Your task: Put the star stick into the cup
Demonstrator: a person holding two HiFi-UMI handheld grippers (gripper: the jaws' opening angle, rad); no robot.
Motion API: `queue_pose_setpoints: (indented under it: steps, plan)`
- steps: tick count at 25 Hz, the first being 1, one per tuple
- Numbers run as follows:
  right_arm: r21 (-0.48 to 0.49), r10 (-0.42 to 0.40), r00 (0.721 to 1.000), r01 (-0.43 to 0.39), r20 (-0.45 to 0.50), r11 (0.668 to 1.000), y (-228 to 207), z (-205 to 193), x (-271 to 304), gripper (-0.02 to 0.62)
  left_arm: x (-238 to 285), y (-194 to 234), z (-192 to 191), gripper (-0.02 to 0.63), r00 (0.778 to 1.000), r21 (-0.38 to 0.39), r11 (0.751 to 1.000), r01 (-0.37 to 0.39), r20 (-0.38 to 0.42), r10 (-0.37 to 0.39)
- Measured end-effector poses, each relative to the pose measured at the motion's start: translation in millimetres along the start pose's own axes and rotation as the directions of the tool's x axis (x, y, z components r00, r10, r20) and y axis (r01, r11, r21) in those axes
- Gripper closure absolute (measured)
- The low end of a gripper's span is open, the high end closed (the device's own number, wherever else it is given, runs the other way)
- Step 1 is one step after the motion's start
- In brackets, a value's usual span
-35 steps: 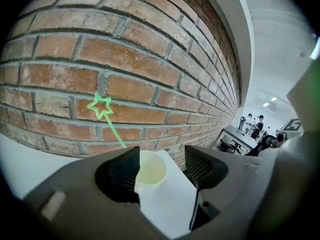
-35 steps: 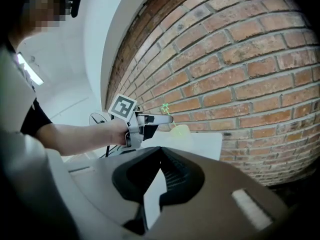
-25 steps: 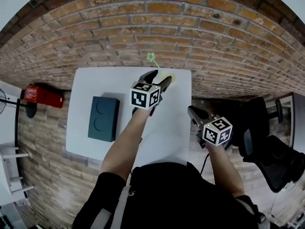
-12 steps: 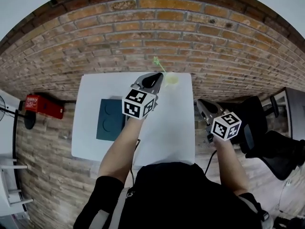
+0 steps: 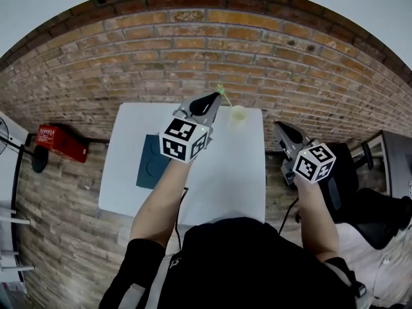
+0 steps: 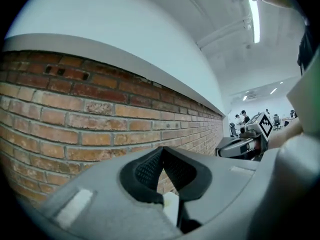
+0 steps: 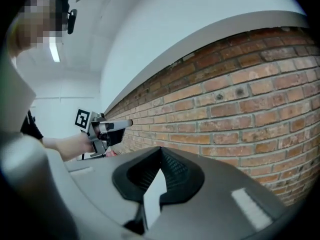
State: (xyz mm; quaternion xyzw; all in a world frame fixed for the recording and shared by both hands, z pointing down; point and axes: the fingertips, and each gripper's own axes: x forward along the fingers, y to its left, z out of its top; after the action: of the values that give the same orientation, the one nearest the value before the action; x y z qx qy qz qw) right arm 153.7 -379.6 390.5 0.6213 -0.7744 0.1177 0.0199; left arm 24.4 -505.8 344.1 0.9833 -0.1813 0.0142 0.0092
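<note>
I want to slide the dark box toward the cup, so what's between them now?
In the head view, the left claw, shut, and the person's forearm cross between the dark box and the cup; otherwise bare white table.

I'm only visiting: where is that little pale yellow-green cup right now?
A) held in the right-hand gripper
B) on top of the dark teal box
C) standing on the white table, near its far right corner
C: in the head view, the small pale yellow-green cup stands upright on the white table, close to its far right corner.
</note>
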Motion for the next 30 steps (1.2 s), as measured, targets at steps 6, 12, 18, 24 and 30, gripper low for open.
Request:
queue_pose_setpoints:
  steps: [6, 12, 18, 24, 30]
  plan:
    - [-0.052, 0.032, 0.996, -0.028, 0.080, 0.998, 3.0, 32.1, -0.2, 0.595, -22.8, 3.6, 2.6, 0.597, 0.995, -0.031, 0.996, -0.089, -0.047, 0.087]
    - [-0.157, 0.096, 0.986, -0.074, 0.136, 0.985, 4.4, 47.2, -19.7, 0.597, -32.0, -9.8, -0.6, 0.597, 0.986, -0.025, 0.987, -0.161, -0.059, 0.159]
    - [-0.141, 0.070, 0.979, -0.043, 0.192, 0.989, -13.7, 40.3, -55.8, 0.597, -39.9, -21.5, -14.5, 0.597, 0.974, -0.057, 0.973, -0.224, -0.045, 0.221]
    - [-0.180, 0.044, 0.987, -0.015, 0.156, 0.983, -38.1, 21.7, -66.2, 0.598, -32.5, -31.4, -26.6, 0.597, 0.968, -0.050, 0.968, -0.245, -0.075, 0.241]
    - [-0.171, 0.061, 0.984, -0.032, 0.167, 0.985, -34.6, 26.3, -67.8, 0.598, -28.2, -37.2, -24.6, 0.597, 0.964, -0.041, 0.966, -0.256, -0.084, 0.252]
